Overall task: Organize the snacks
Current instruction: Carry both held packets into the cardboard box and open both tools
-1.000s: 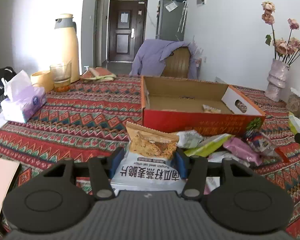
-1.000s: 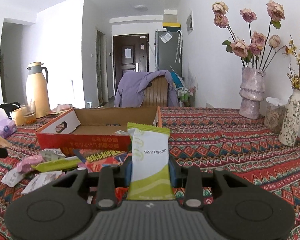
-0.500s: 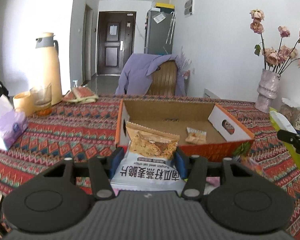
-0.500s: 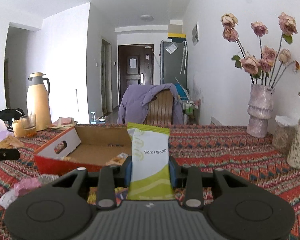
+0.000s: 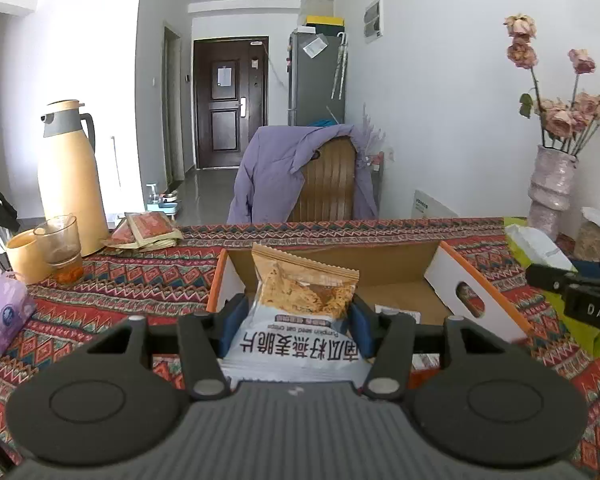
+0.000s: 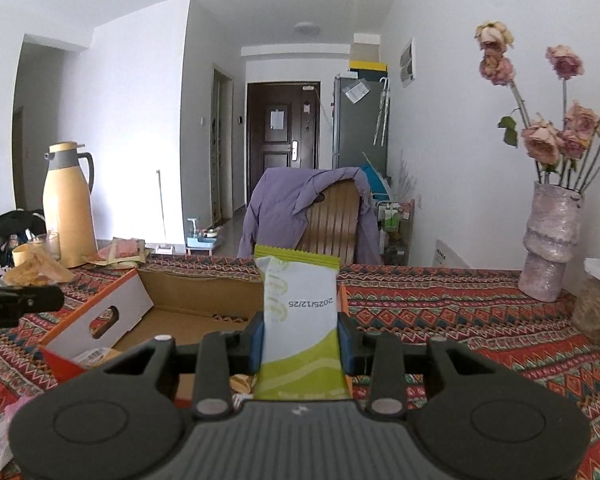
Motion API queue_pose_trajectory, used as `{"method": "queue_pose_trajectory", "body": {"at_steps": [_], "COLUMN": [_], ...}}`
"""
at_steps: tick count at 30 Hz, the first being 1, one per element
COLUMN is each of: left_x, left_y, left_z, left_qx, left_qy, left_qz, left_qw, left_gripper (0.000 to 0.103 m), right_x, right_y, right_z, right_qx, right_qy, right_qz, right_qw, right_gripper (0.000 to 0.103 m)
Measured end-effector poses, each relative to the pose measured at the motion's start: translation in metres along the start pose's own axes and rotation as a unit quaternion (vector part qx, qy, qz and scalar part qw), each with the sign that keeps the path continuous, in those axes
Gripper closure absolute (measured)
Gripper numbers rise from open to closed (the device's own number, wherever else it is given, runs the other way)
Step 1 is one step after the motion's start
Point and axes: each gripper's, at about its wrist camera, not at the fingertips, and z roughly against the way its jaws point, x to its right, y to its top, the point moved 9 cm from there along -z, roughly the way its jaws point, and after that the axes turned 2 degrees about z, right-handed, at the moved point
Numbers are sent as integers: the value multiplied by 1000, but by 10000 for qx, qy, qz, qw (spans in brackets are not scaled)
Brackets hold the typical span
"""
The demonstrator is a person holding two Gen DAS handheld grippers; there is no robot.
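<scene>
Holding snacks in both: the left gripper (image 5: 296,322) is clamped on an oat crisp bag (image 5: 300,320) above the cardboard box (image 5: 480,304), and the right gripper (image 6: 300,338) pinches a green-and-white packet (image 6: 300,320) over the same box. Inside the box there's a small packet (image 6: 96,356), half hidden. Green packet reads "2025/12/25"; the bag says "pumpkin seed oat crisp". Behind the box, a chair (image 5: 324,184) wears a purple jacket (image 5: 268,168).
</scene>
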Motion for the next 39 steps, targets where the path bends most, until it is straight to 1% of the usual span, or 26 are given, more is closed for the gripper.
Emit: {"method": "queue_pose_trajectory", "body": {"at_steps": [6,13,19,24,25,26,27,28,30,31,32,33,34,35,36,38,39], "left_x": [-4,-11,-12,-10,-10,-9,-9,-10,-11,-11,-12,-13,-14,-15,-16,-17,-17], "left_y": [9,-5,-21,-28,-28,-28,-28,-27,-25,-24,-22,-22,-21,-19,-17,-15,-14], "left_z": [-38,-80,-99,-103,-103,-103,-102,-100,-97,-95,-93,-91,-88,-85,-81,-76,-73], "left_qx": [-183,-609,-827,-903,-908,-912,-903,-867,-781,-741,-715,-706,-685,-630,-557,-492,-465], "left_qy": [157,324,376,299,298,298,277,291,330,330,337,351,335,306,301,309,301], "left_qz": [153,316,276,315,325,337,358,368,355,367,384,411,455,488,506,522,547], "left_qw": [9996,9971,9955,9950,9949,9948,9949,9951,9958,9960,9961,9960,9960,9963,9967,9969,9970], "left_gripper": [49,49,49,48,48,43,39,32,24,19,15,12,4,0,0,0,0], "right_x": [-2,-8,-9,-11,-11,-11,-11,-11,-11,-10,-9,-8,-7,-6,-4,-1,0], "right_y": [5,-12,-27,-29,-30,-31,-31,-31,-31,-29,-28,-26,-25,-23,-22,-21,-20], "right_z": [-41,-87,-106,-107,-108,-108,-109,-109,-106,-105,-103,-102,-99,-95,-93,-87,-84], "right_qx": [-268,-777,-1074,-1121,-1139,-1174,-1203,-1209,-1184,-1155,-1118,-1082,-1027,-974,-940,-892,-871], "right_qy": [70,116,114,127,132,138,134,133,162,166,161,158,176,199,204,166,138], "right_qz": [40,34,77,140,142,144,143,139,85,37,9,-14,-38,-62,-82,-103,-95], "right_qw": [9996,9969,9941,9935,9933,9929,9925,9925,9928,9932,9936,9940,9945,9950,9953,9958,9961], "right_gripper": [68,68,68,66,64,63,63,63,57,43,28,21,13,11,11,1,0]}}
